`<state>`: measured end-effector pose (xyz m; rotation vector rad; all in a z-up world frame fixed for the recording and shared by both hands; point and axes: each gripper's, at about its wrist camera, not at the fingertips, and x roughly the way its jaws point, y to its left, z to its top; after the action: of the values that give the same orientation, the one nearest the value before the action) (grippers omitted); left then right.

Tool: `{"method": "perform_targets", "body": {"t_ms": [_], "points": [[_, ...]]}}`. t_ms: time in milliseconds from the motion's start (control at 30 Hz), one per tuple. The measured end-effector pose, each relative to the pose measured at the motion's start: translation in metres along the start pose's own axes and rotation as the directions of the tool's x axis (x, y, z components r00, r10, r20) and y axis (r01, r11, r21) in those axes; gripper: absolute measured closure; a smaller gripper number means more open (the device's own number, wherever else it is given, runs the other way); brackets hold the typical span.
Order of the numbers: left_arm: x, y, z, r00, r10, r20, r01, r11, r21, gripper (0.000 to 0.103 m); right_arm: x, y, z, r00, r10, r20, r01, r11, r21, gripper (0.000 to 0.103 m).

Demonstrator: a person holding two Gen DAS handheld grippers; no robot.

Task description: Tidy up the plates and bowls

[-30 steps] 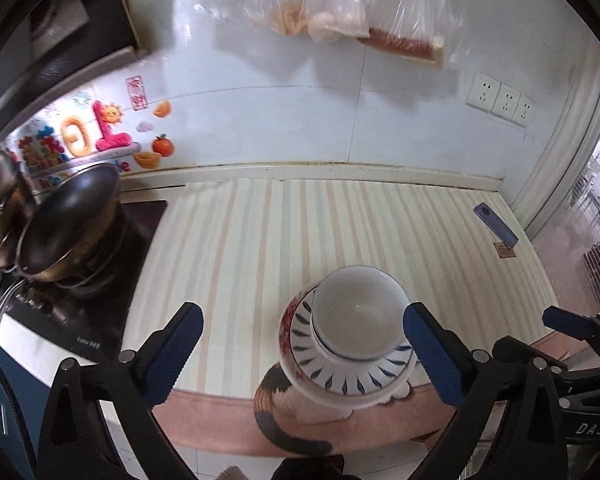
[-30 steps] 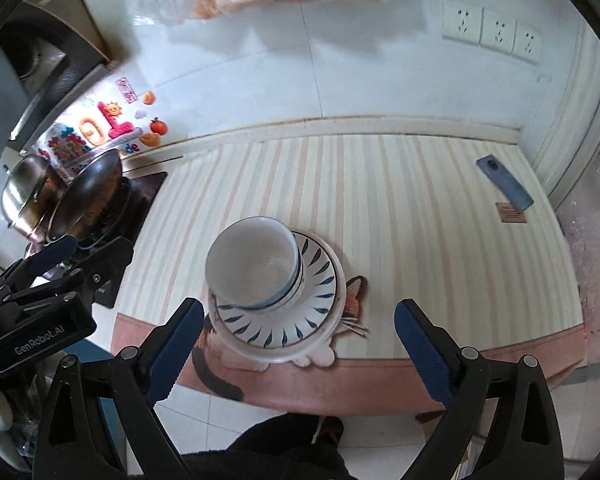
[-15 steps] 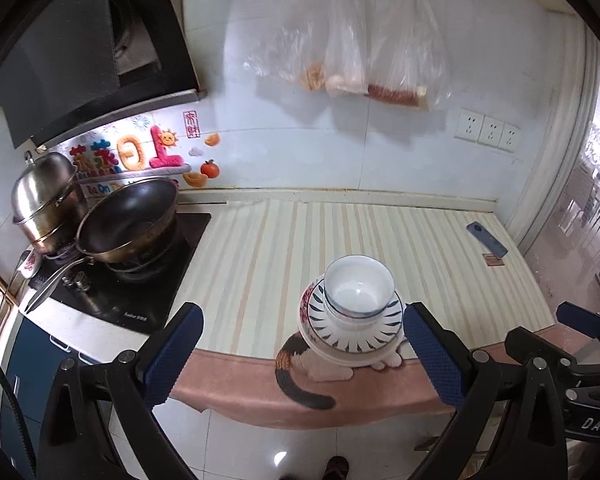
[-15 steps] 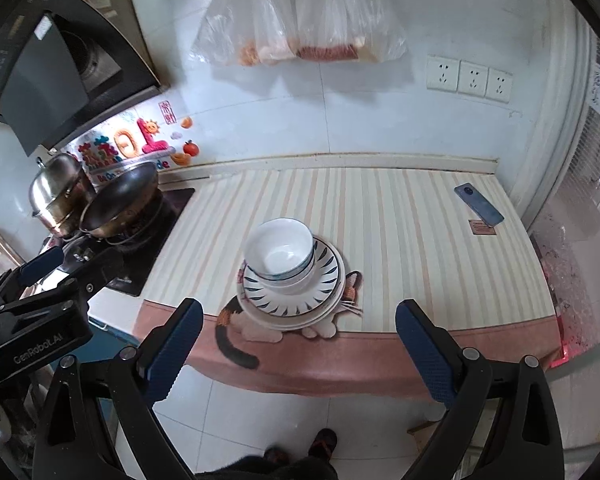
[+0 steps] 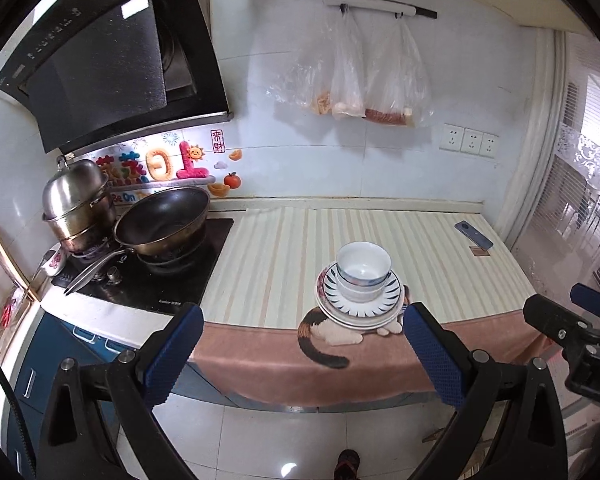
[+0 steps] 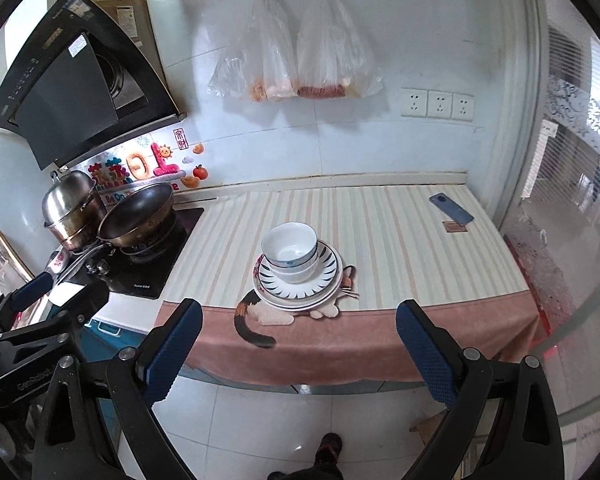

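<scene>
A striped counter (image 5: pixel 284 256) fills the view. Stacked plates (image 5: pixel 358 308) sit at its front edge, toward 12 o'clock from both grippers, white bowls (image 5: pixel 363 266) nested on top. Left gripper (image 5: pixel 300 354) and right gripper (image 6: pixel 298 350) hang wide open, empty, well apart from the stack.

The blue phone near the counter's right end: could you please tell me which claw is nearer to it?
Right. The right claw hangs off the counter's front edge, toward the end where the phone lies. The left claw is farther toward the stove side. Both are open and well short of it.
</scene>
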<state>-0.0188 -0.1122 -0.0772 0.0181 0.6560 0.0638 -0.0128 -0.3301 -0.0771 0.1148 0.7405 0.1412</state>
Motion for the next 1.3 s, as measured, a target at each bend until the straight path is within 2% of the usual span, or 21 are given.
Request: {"method": "perform_targets", "body": {"t_ms": [233, 467, 1300], "points": [[-0.030, 0.008, -0.019, 1.000, 0.004, 0.020, -0.004, 1.000, -0.006, 0.000, -0.032, 0.007, -0.027, 1.000, -0.010, 0.013, 0.011, 1.000, -0.003, 0.003], [-0.043, 0.011, -0.031, 1.000, 0.001, 0.031, 0.000, 1.000, -0.006, 0.000, -0.045, 0.014, -0.036, 1.000, -0.008, 0.024, 0.008, 1.000, -0.021, 0.003], [-0.061, 0.012, -0.042, 0.999, -0.007, 0.039, 0.008, 1.000, -0.029, 0.000, -0.050, 0.014, -0.040, 1.000, -0.006, 0.010, 0.006, 0.999, -0.033, 0.003]]}}
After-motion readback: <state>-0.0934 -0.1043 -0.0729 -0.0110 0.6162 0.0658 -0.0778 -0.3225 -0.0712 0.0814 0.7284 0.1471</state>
